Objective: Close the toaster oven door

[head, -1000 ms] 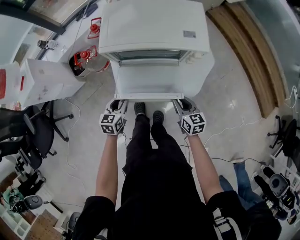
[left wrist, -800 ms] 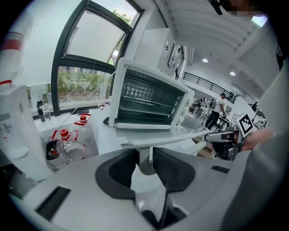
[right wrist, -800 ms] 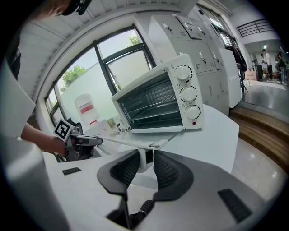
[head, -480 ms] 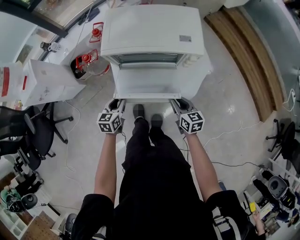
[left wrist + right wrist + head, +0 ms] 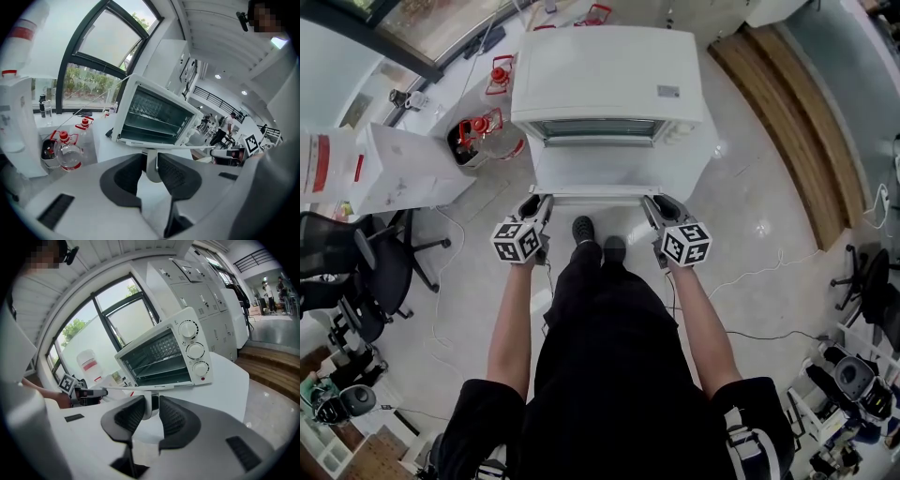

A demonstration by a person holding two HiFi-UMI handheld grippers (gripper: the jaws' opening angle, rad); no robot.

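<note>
The white toaster oven (image 5: pixel 605 75) stands on a white table, its door (image 5: pixel 600 169) hanging open toward me. My left gripper (image 5: pixel 542 202) is at the left end of the door's handle and my right gripper (image 5: pixel 652 202) at the right end. In the left gripper view the jaws have just been closing and the white handle (image 5: pixel 151 164) sits pinched between the pads. In the right gripper view the handle (image 5: pixel 151 405) is likewise clamped between the pads, below the oven's knobs (image 5: pixel 196 350). Both grippers are shut on the handle.
Water jugs with red caps (image 5: pixel 478 131) and a white box (image 5: pixel 398 169) stand to the left of the table (image 5: pixel 708 155). An office chair (image 5: pixel 356 267) is further left, a wooden step (image 5: pixel 797 112) to the right. My legs and shoes (image 5: pixel 600 239) are right under the door.
Both grippers have risen a little with the door's front edge held between them, so the door tilts up from flat. The left jaws have narrowed onto the handle.
</note>
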